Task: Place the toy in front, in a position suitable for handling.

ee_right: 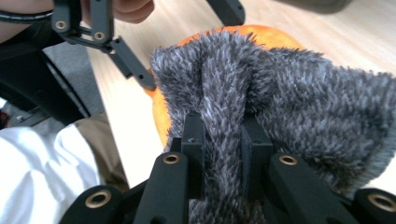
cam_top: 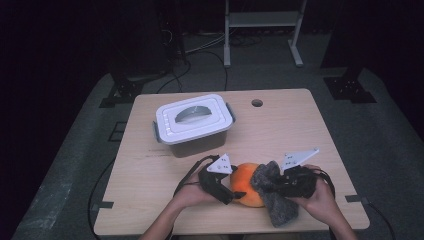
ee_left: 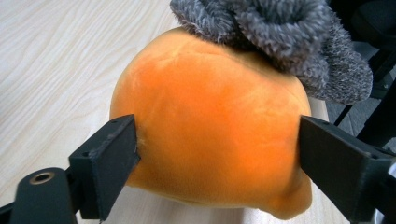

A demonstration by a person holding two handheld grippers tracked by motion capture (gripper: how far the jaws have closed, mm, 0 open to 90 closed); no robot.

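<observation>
Lidded plastic box shut, contents hidden, orange plush outside

High view: set above the near edge of the table, aimed forward and down; the whole top is taken in from afar.
Left gripper view: carried on the left gripper, very close to the orange plush ball.
Right gripper view: carried on the right gripper, very close to the grey fuzzy cloth.
Shared: ball and cloth, at 6 o'clock in the high view.
</observation>
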